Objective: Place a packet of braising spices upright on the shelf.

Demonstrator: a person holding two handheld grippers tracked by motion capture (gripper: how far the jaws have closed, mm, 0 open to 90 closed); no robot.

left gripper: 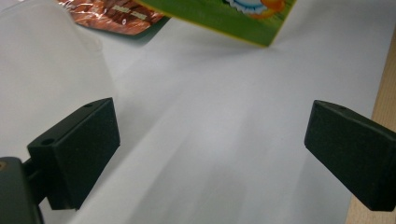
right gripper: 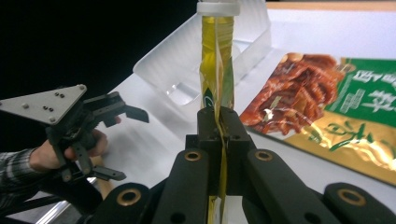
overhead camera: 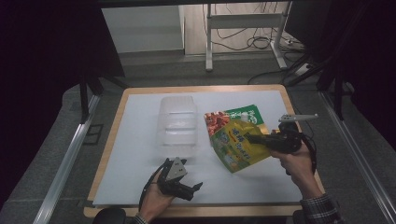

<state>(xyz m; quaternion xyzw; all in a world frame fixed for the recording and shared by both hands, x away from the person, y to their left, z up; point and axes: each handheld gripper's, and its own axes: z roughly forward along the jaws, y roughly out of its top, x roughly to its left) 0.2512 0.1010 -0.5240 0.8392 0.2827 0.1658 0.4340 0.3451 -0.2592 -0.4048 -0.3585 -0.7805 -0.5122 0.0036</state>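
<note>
Right gripper fingers pinch the yellow pouch by its edge; pouch hangs tilted off the counter, its white cap straight beyond the fingertips in the right gripper view. Pouch's low corner hovers over bare white sheet, nothing under it.

Left gripper fingers are spread wide, nothing between them, only bare sheet ahead. In the left gripper view the pouch's green-yellow corner sits well beyond the fingertips, and the counter's wooden edge runs just outside the right-hand finger.

Second pouch, red-green, lies flat just behind the held one, partly covered by it in the high view. Clear tray sits beyond the left fingers, near the flat pouch; can't tell if touching.

Open room: wide strip of sheet between the two grippers, more to the left of the tray. Right hand is close to the counter's right edge; left hand is at the near edge.

Count: 2 pouches, 1 tray, 2 grippers.
</note>
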